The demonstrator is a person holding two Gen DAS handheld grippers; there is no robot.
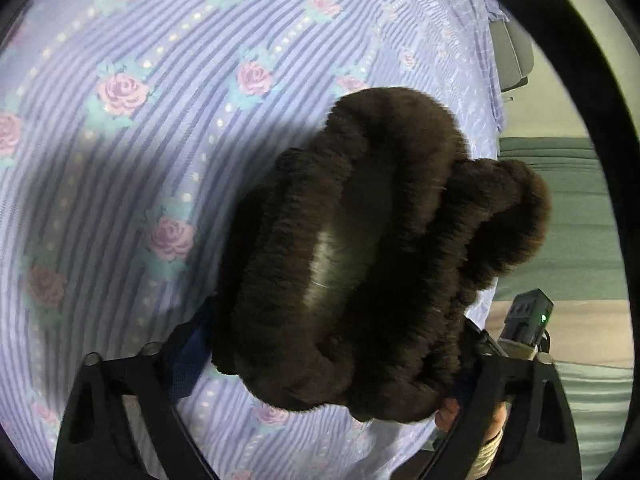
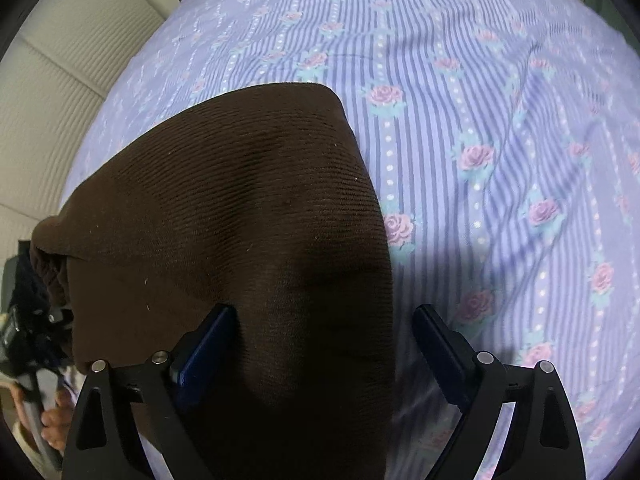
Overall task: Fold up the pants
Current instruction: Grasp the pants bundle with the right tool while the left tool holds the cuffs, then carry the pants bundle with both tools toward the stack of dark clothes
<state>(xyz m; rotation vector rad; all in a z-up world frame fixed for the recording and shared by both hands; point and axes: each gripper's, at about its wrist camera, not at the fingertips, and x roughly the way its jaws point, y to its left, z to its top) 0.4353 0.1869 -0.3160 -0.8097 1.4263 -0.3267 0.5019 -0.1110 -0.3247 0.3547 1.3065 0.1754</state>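
a lilac bedsheet point(image 2: 480, 120) with darker stripes and pink roses is covering the bed and filling most of both views. a pale ribbed wall point(image 2: 60, 80) is showing at the left of the right wrist view, and a green surface point(image 1: 560, 220) is lying past the bed's edge in the left wrist view.

the dark brown pants point(image 2: 240, 220) are lying folded on the sheet, flat and ribbed in the right wrist view; in the left wrist view their fuzzy folded edges point(image 1: 360, 240) are bunching in thick rolls.

the left gripper point(image 1: 332, 364) is standing wide, the bunched pants filling the gap between its fingers; whether the pads are pressing on the cloth cannot be told. the right gripper point(image 2: 324, 344) is standing wide too, its left finger point(image 2: 208, 344) lying against the pants and its right finger point(image 2: 440, 352) hanging clear over the sheet, gripping nothing.

no containers are showing.
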